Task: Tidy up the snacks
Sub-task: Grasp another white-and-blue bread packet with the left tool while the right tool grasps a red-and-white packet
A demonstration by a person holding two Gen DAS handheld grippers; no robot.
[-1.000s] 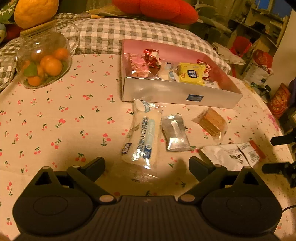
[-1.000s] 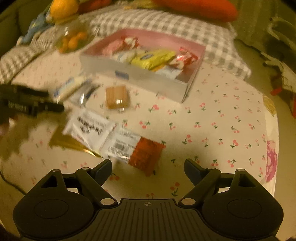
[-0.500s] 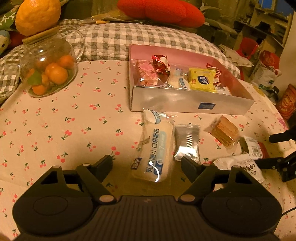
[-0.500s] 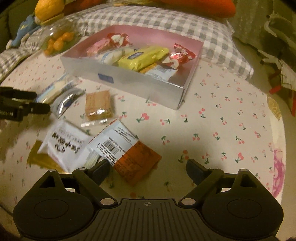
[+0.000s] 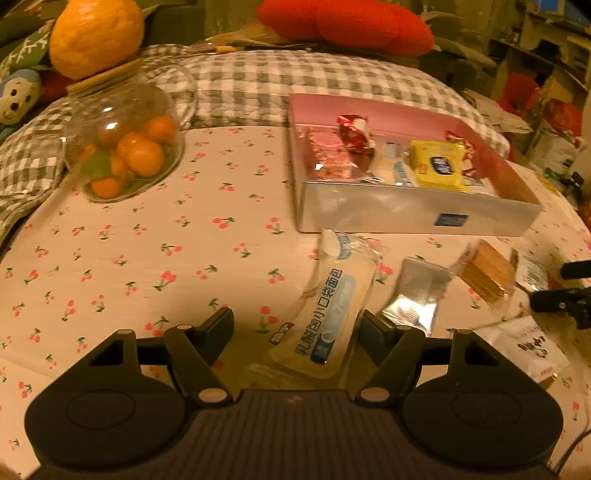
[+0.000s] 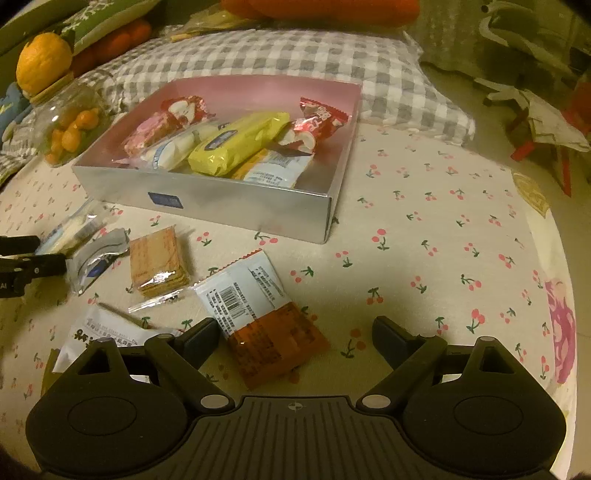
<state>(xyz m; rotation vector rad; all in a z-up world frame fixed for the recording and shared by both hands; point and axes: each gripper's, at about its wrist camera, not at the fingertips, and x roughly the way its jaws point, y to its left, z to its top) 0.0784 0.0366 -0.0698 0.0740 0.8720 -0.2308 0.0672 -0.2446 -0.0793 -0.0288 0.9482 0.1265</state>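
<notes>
A silver box [image 5: 413, 210] [image 6: 236, 203] with a pink inside holds several snack packs. Loose snacks lie in front of it on the cherry-print cloth. My left gripper [image 5: 295, 325] is open, its jaws on either side of the near end of a clear bread pack with blue print [image 5: 328, 306]. A silver pouch [image 5: 417, 295] and a cracker pack [image 5: 487, 273] lie to its right. My right gripper [image 6: 293, 332] is open, low over a white and orange pack [image 6: 258, 310]. The cracker pack [image 6: 159, 262] and a white bag [image 6: 107, 328] lie to its left.
A glass jar of small oranges [image 5: 125, 144] stands at the back left, with a big orange fruit [image 5: 96, 33] on its lid. A grey checked cushion [image 5: 295, 85] lies behind the box. The table edge [image 6: 554, 266] curves at the right.
My left gripper has moved forward and down, so the bread pack now lies between its jaws. My right gripper has moved closer over the white and orange pack.
</notes>
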